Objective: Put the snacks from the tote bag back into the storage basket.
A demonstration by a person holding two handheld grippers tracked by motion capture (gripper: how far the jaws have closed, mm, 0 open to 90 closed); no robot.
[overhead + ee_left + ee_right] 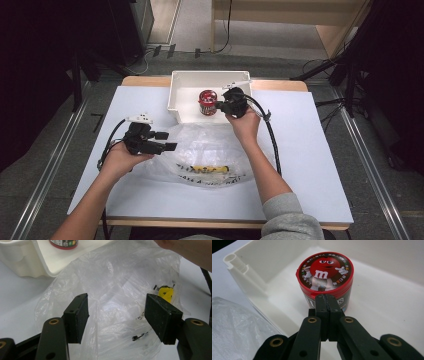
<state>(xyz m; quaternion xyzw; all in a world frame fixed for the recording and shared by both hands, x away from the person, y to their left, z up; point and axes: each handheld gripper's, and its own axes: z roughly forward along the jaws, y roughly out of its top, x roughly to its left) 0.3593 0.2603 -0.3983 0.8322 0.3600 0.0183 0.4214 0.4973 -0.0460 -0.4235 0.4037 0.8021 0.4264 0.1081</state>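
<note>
Here, a white surface carries a white tray and a clear plastic bag.
Inside the tray stands a red candy tub; the right tool, pressed together and empty, sits just before it, while the left tool hangs apart over the bag.

Bin access: can in the way
Candy can stands mid white bin; bin floor around it bare. Crumpled plastic bag blocks the bin's near wall.

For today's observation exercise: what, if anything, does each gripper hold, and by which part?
Nothing is held. The right gripper is shut empty before the candy tub; the left gripper stands open over the plastic bag.
</note>
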